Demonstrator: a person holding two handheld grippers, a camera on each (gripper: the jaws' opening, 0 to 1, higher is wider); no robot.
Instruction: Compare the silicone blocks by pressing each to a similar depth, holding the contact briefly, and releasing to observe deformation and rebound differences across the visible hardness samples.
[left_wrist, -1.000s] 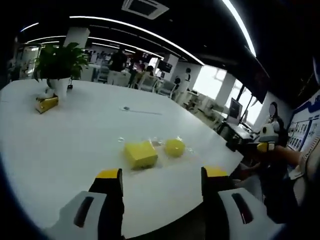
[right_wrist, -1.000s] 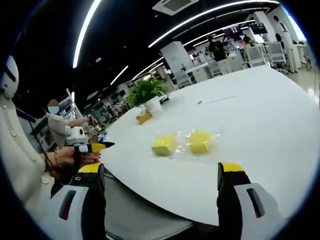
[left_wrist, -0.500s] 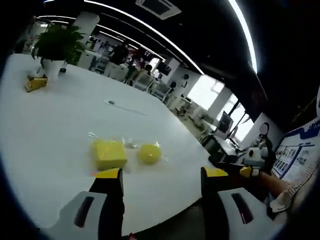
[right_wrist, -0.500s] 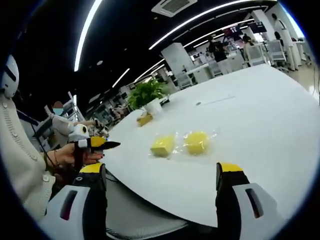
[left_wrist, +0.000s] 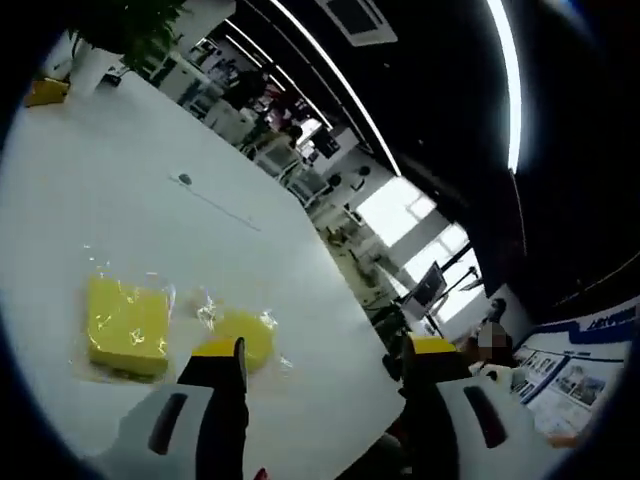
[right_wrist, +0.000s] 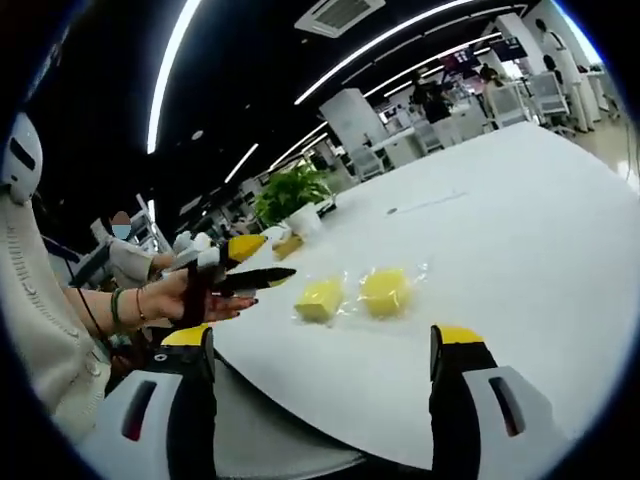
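Since the earlier frame, left gripper (left_wrist: 320, 350) has advanced over the white table (left_wrist: 90, 170); released, its left jaw overlaps the round yellow silicone block (left_wrist: 250, 335), square yellow block (left_wrist: 125, 325) further left. Right gripper (right_wrist: 320, 345) released, both blocks well ahead. Risk: off-centre pressing skids the wrapped block.

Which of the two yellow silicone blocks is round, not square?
The round block, in clear wrap, lies just beyond the left gripper's yellow tip. The square block lies beside it. In the right gripper view the round one lies farther from the approaching left gripper.
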